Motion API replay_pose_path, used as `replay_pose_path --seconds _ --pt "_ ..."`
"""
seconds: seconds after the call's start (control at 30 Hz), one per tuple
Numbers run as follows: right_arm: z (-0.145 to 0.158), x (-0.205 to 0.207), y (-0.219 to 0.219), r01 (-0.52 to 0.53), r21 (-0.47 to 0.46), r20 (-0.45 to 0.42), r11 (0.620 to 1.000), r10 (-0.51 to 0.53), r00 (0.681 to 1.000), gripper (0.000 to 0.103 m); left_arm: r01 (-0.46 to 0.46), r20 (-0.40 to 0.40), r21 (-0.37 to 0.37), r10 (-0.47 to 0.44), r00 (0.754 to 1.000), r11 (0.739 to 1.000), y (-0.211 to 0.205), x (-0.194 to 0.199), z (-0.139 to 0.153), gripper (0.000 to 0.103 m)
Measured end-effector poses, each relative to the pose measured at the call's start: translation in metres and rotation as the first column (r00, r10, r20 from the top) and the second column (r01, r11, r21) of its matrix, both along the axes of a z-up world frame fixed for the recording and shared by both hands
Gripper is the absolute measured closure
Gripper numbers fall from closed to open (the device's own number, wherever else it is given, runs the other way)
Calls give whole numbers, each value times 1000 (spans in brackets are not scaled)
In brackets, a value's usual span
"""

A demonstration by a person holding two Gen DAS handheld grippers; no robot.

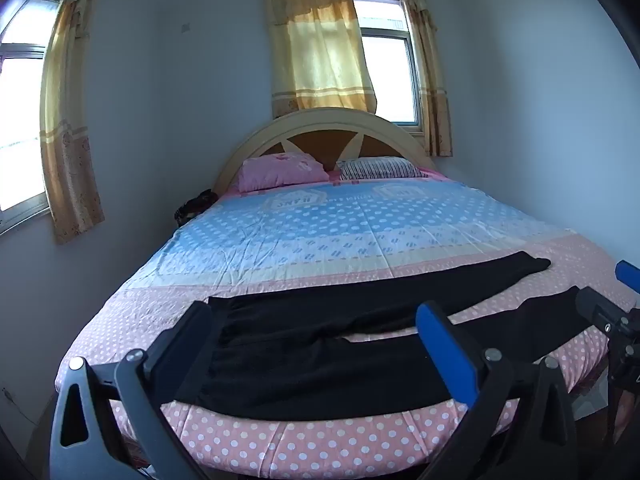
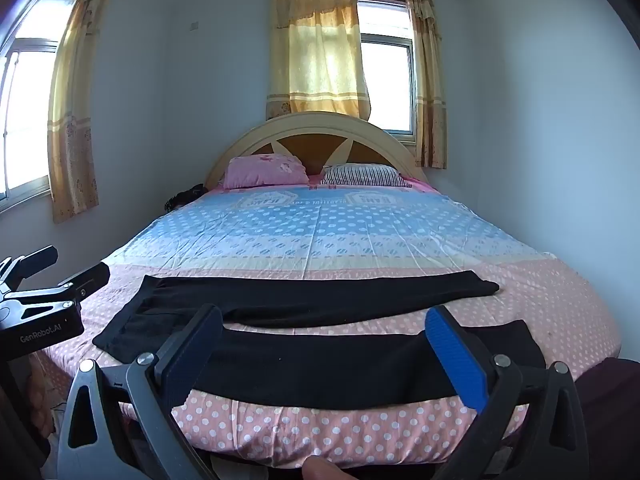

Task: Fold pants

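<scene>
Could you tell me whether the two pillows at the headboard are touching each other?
Apart: the right wrist view shows headboard between the pink pillow and striped pillow.

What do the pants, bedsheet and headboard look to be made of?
Pants: black, matte, soft knit or fleece-like cloth, by its dull, slightly fuzzy surface; exact fabric unclear. Bedsheet: thin printed woven cloth, probably cotton or a blend, with fine creases and a faint sheen. Headboard: likely wood, cream-painted arch over smooth brown panels.
</scene>
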State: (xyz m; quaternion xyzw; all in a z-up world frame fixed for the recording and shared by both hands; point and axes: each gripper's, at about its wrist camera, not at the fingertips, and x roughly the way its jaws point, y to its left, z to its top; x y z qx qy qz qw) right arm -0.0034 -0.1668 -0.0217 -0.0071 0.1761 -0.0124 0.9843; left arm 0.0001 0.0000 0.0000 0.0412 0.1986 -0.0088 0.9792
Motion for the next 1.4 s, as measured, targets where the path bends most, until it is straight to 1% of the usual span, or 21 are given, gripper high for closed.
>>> replay_pose_path --seconds 0.03,0.23,0.3,0.33,0.37,0.5,0.53,0.83,1.4 --pt "0 0 0 0 -3 -8 1000 0 1000 1 0 30 -1 0 1000 1000 0 -1 0 0" --pt "0 -1 4 -5 3 3 1000 5 1000 1 -11 34 1 11 999 1000 0 -7 1 0" --pt "-1 -2 6 -8 3 4 1000 8 1000 1 -8 33 4 8 999 1000 -6 -8 -4 0" --pt "-3 0 -3 0 6 -3 1000 0 1000 1 -8 34 4 8 999 1000 -8 -10 -4 0" --pt "-4 0 -3 0 7 -1 1000 0 1000 1 -8 14 -1 8 1000 1000 -5 -2 -1 0" --pt "-5 2 -2 0 7 -3 1000 0 1000 1 -16 18 3 16 1000 1000 -8 -5 0 0" --pt "-5 3 -2 1 8 -4 1000 -1 1000 1 -7 11 1 7 1000 1000 -3 0 -2 0" --pt "-1 0 -2 7 10 -2 1000 -7 1000 1 -12 15 -11 12 1000 1000 2 2 -4 0" --pt "-1 1 0 8 8 -3 1000 -8 1000 1 -16 18 -12 16 1000 1000 7 3 -1 0"
